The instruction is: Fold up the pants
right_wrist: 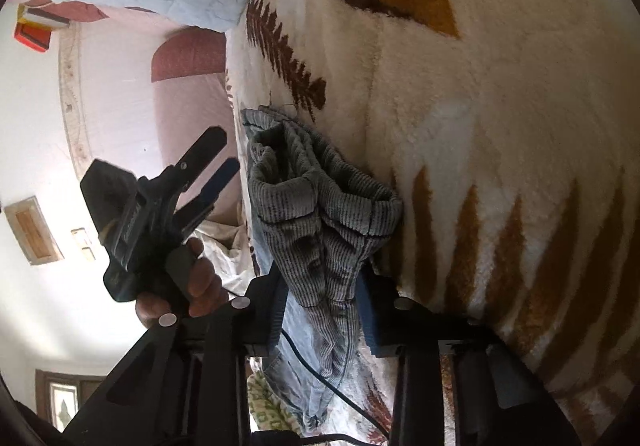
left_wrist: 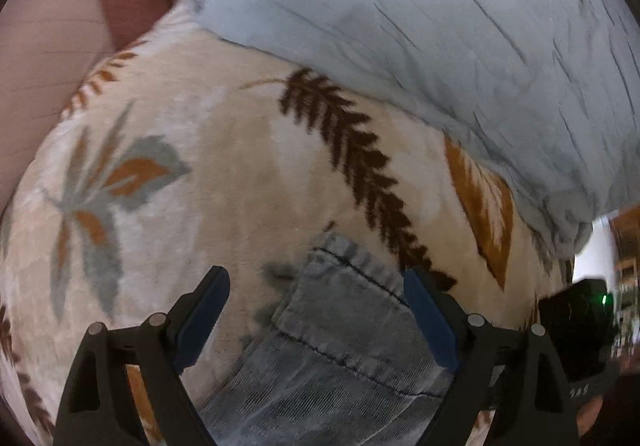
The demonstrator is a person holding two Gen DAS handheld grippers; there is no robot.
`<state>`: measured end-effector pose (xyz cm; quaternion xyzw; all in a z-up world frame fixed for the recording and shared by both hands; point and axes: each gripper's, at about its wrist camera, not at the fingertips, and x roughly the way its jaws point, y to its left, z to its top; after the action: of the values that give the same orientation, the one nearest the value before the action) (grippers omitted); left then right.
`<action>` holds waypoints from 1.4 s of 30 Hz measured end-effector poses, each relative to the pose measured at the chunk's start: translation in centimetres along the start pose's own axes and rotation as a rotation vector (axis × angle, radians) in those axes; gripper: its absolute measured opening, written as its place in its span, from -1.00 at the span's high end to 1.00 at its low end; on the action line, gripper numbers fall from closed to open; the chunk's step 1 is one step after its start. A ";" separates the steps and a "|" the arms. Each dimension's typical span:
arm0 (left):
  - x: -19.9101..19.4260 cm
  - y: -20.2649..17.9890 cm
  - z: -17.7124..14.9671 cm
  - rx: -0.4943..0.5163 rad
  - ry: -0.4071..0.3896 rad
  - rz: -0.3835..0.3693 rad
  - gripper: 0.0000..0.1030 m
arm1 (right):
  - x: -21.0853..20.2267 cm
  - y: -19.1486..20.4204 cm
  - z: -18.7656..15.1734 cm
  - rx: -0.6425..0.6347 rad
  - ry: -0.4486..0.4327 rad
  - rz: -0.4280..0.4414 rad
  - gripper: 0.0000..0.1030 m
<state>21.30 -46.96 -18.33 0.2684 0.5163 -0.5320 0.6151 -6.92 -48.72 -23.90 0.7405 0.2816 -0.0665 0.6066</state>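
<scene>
Right gripper [right_wrist: 322,312]: nearest to the work; its fingers [right_wrist: 276,310] pinch a bunched fold of the pants [right_wrist: 316,213], ribbed grey-blue cloth gathered between the blue pads.
Left gripper [left_wrist: 316,310]: fingers [left_wrist: 428,314] spread wide, nothing between the pads; it points steeply down at the stitched hem corner of the pants [left_wrist: 340,326], which lies directly under and between the open fingers, not yet touched as far as can be told.
Pants, place: on the bed, on top of the leaf-patterned blanket [left_wrist: 224,165]; one end heaped and lifted in the right gripper's pinch, the rest trailing down toward the lower edge of the right wrist view.
Long axis: in the right wrist view the cloth runs from the pinch away along the edge of the bed; in the left wrist view the hem seam runs slantwise across the gap between the fingers.
Nearer hand: the right one already has its hold; the left hand [right_wrist: 184,286] is the one with ground to cover, likely a short drop onto the hem.
Farther off: a pale blue quilt [left_wrist: 420,25] lies beyond the pants on the blanket.
Writing: faint lettering on the left gripper's body, too small to read; no brand label visible on the pants.
</scene>
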 end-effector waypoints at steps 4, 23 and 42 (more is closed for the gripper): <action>1.4 0.0 -0.4 0.019 0.053 -0.064 -0.74 | -0.2 -0.1 -0.1 -0.003 0.008 0.006 0.42; 0.4 0.2 -1.5 0.071 -0.060 -0.043 0.64 | 1.3 1.7 -0.1 -0.094 -0.033 -0.020 0.59; -9.4 3.4 -5.2 -0.079 -0.366 -0.123 0.74 | 1.1 7.5 -2.6 -0.395 -0.068 0.034 0.63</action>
<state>23.58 -37.83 -12.16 0.1105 0.4317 -0.5878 0.6753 -2.87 -46.68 -17.27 0.6090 0.2558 -0.0248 0.7504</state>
